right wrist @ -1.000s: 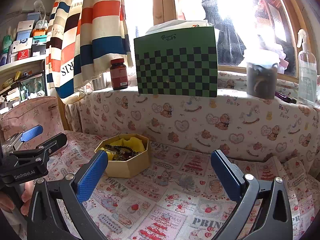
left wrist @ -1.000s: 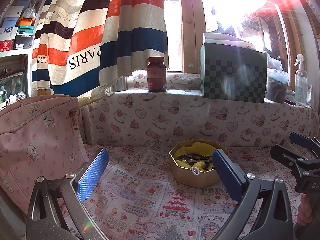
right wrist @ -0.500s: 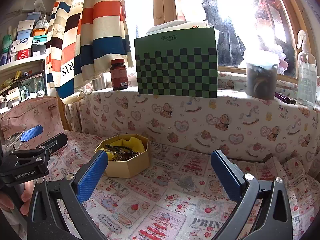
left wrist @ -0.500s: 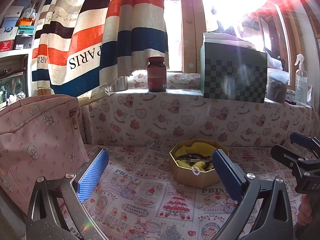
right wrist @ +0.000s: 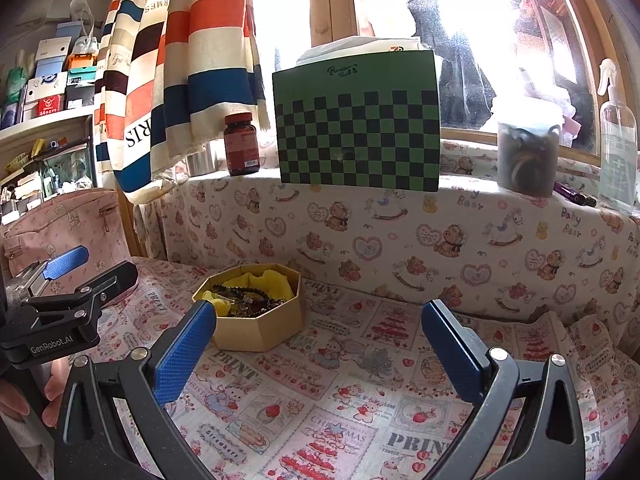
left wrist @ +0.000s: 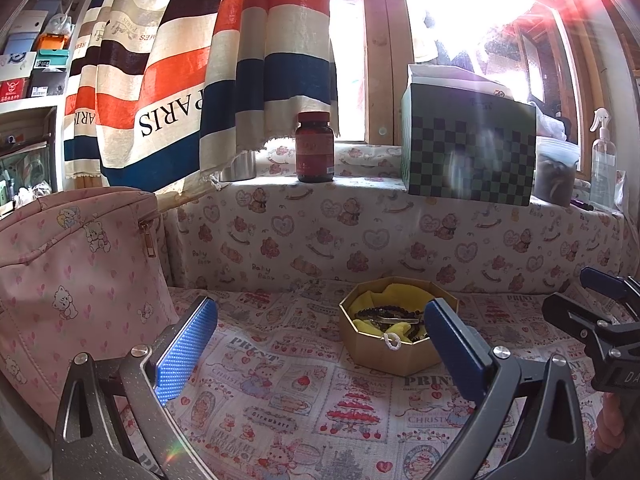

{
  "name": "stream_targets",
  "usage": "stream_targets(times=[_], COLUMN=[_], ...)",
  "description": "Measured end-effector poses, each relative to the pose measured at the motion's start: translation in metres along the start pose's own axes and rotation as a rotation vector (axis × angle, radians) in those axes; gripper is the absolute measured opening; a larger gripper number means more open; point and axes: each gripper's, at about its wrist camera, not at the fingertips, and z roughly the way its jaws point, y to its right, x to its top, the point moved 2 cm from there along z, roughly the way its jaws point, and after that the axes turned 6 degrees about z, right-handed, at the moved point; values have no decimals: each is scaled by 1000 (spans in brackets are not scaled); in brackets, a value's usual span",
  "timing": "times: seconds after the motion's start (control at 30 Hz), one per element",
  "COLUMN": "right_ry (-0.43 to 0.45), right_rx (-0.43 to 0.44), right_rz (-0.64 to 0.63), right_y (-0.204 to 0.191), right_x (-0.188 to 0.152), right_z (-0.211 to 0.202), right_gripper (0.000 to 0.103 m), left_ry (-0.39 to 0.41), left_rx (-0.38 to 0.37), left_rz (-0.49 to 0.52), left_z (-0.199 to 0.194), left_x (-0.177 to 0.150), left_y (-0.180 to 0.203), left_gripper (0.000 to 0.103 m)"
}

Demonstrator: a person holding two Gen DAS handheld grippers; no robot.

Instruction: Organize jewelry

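A gold octagonal box lined with yellow cloth sits on the printed tablecloth. Dark bead bracelets lie tangled inside it, and a white cord loop hangs over its near rim. My left gripper is open, low over the cloth, with its right finger in front of the box's right side. My right gripper is open too, the box just beyond its left finger. Nothing is between either pair of fingers. Each gripper shows at the edge of the other's view.
A pink zipped bag stands at the left. On the cloth-covered ledge behind are a red-brown pill bottle, a green checkered box, a grey jar and a spray bottle. A striped curtain hangs above.
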Motion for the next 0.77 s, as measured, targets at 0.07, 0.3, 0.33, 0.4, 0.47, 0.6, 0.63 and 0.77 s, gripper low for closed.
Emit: stream_targets(times=[0.07, 0.3, 0.33, 0.4, 0.47, 0.6, 0.63, 0.77], right_ry=[-6, -19, -14, -7, -8, -7, -6, -3], right_rx=[0, 11, 9, 4, 4, 2, 0, -2], right_rz=[-5, -8, -8, -8, -10, -6, -7, -10], right_y=[0, 0, 0, 0, -1, 0, 0, -1], right_x=[-1, 0, 0, 0, 0, 0, 0, -1], right_z=[0, 2, 2, 1, 1, 0, 1, 1], right_gripper=[103, 103, 103, 103, 103, 103, 103, 103], left_ry=[-1, 10, 9, 10, 10, 10, 10, 9], left_rx=[1, 5, 6, 9, 9, 9, 9, 13], left_rz=[-4, 5, 2, -4, -5, -4, -4, -3], left_z=[0, -1, -1, -1, -2, -2, -2, -2], left_x=[0, 0, -1, -1, -1, -1, -1, -1], left_y=[-1, 1, 1, 0, -1, -1, -1, -1], left_gripper=[103, 103, 103, 103, 103, 103, 102, 103])
